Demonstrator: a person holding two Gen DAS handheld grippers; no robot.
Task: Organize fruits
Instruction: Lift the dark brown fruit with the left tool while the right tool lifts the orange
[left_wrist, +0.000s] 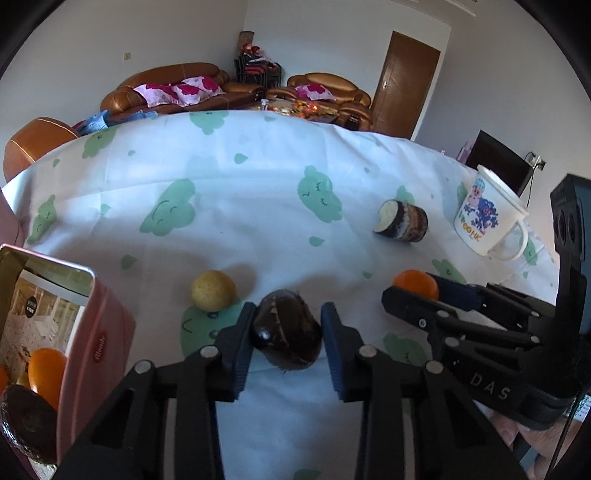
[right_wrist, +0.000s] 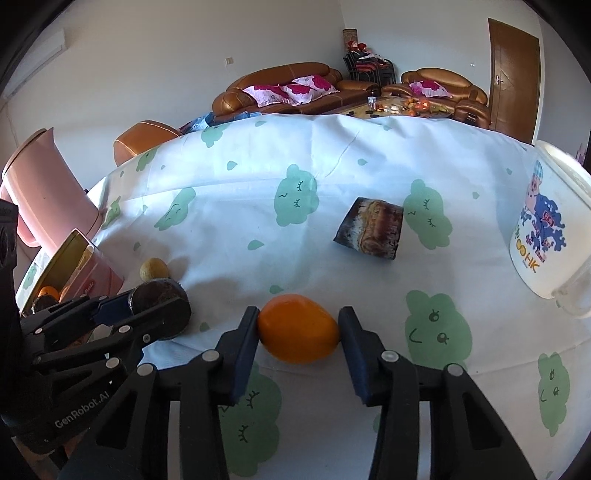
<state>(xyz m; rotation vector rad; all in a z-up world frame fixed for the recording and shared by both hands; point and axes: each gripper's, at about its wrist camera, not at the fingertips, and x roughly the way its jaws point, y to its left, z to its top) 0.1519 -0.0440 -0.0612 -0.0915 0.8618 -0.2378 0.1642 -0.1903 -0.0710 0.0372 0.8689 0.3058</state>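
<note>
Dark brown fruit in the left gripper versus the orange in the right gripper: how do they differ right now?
Colour: the dark brown fruit is near-black and dull; the orange is bright and smooth.
Surface: the dark brown fruit shows a pale jagged seam and frayed fibres at its edge; the orange is unmarked.
Holder: the left gripper spans the dark brown fruit, the right gripper the orange.
Shared: both sit on the tablecloth with pads at their sides.

Mug, pitcher, sofa
</note>
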